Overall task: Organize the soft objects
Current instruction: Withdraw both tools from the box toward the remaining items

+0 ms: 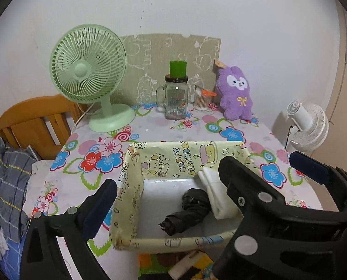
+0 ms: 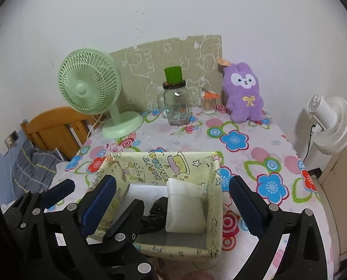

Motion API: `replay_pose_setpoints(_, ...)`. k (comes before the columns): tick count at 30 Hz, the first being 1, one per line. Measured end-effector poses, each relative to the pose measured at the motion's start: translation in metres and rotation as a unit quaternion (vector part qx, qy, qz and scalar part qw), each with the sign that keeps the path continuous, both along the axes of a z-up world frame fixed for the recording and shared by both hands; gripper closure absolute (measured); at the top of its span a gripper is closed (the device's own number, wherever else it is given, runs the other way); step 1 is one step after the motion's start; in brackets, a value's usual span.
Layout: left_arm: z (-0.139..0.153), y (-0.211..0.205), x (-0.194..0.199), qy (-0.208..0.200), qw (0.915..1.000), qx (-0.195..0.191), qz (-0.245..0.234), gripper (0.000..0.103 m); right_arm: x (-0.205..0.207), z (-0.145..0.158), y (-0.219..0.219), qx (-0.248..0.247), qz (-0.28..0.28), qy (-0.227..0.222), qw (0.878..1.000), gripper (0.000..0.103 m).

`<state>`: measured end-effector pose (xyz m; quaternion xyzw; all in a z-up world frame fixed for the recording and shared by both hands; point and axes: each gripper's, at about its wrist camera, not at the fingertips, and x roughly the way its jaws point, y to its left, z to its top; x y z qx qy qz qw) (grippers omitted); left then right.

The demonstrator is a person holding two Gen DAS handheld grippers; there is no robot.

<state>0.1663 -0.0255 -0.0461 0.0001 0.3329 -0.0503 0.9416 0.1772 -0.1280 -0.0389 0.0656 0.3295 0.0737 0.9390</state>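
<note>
Folded white cloth (image 2: 185, 207) beside black roll (image 1: 187, 210) in box (image 1: 126, 186); both tongs wide open, empty.

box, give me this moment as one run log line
box: white roll, black roll inside | left gripper: open, empty | right gripper: open, empty

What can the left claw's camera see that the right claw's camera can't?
Only the left wrist view shows the whole rolled black item in the box, plus colourful things below the table edge. Only the right wrist view shows a wall socket and the white folded cloth face-on. Both show the yellow box, green fan, glass jar, purple plush, white fan and both open claws.
</note>
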Motion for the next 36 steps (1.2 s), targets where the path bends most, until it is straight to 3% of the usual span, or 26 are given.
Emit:
replay_pose_setpoints(19, 0.028, -0.002, -0.065, -0.049, 0.9988, -0.005, -0.002, 0.001, -0.065, 0.035, -0.003, -0.009, 0.012, -0.045, 0.999, 0.001)
replay_pose_setpoints(36, 0.024, 0.001, -0.111, -0.065, 0.9979, -0.005, -0.005, 0.001, -0.118, 0.035, -0.002, -0.017, 0.021, -0.066, 0.997, 0.001)
